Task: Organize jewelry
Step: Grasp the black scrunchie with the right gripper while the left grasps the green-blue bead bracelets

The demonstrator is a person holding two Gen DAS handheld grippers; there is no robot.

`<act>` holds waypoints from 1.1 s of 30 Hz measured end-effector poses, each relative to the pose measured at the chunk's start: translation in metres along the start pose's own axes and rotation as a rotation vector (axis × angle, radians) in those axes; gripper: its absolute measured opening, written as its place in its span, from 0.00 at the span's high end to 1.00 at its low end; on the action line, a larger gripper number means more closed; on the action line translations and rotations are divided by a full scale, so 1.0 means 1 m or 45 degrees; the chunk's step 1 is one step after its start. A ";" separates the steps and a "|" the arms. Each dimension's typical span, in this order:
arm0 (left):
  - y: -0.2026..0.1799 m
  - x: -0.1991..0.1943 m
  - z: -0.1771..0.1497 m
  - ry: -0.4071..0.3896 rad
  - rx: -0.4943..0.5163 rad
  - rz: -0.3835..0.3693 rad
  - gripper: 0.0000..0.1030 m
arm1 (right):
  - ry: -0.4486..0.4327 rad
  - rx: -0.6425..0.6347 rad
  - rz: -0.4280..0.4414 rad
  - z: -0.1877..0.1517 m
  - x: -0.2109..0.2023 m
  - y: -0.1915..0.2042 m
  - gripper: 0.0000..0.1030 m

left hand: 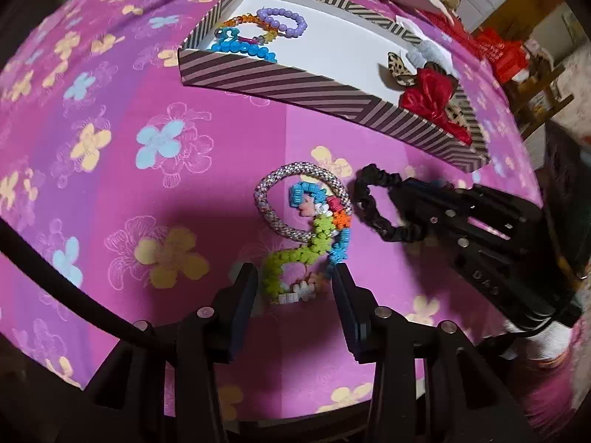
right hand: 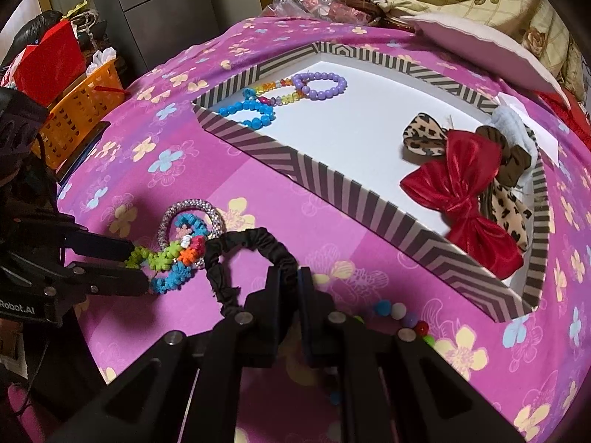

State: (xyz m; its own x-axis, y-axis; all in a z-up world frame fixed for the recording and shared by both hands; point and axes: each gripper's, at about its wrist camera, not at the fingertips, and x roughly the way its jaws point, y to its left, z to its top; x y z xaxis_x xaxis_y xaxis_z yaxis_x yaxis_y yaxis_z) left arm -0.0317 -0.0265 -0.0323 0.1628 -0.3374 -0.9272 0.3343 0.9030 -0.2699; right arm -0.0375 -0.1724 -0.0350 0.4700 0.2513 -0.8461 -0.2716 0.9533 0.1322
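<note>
A striped box [left hand: 295, 85] [right hand: 351, 199] with a white floor holds bead bracelets, one of them purple [left hand: 284, 22] [right hand: 325, 85], at one end. A red bow [left hand: 432, 96] [right hand: 461, 192] and leopard bows lie at the other end. On the pink flowered cloth a multicoloured flower bracelet [left hand: 295, 254] [right hand: 166, 258] overlaps a silvery bangle [left hand: 269, 184] [right hand: 192, 206]. My left gripper [left hand: 293, 277] [right hand: 138, 265] is open, its fingers on either side of the bracelet's green loop. My right gripper [right hand: 291, 277] [left hand: 400, 203] is shut on a black scrunchie [left hand: 365, 199] [right hand: 251, 240].
A strand of coloured pom-pom beads [right hand: 402, 317] lies on the cloth beside my right gripper. An orange basket [right hand: 81, 110] and a red bag [right hand: 55, 59] stand beyond the table's left edge. A white pad [right hand: 480, 44] lies behind the box. A black cable [left hand: 74, 277] crosses the left wrist view.
</note>
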 end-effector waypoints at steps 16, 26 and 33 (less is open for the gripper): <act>-0.008 -0.041 0.013 -0.137 0.076 0.042 0.92 | -0.097 -0.051 0.005 0.009 -0.029 0.017 0.92; -0.020 -0.085 0.040 -0.270 0.062 0.004 0.92 | -0.180 -0.084 0.006 0.027 -0.063 0.020 0.92; -0.024 -0.116 0.073 -0.371 0.044 0.020 0.92 | -0.219 -0.054 -0.016 0.040 -0.076 0.005 0.92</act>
State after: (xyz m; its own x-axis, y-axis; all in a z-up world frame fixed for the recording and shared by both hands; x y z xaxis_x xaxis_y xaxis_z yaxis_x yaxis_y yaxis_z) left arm 0.0088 -0.0286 0.1004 0.4265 -0.3904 -0.8159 0.3599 0.9008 -0.2428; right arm -0.0404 -0.1796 0.0505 0.6094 0.2679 -0.7462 -0.2984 0.9495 0.0972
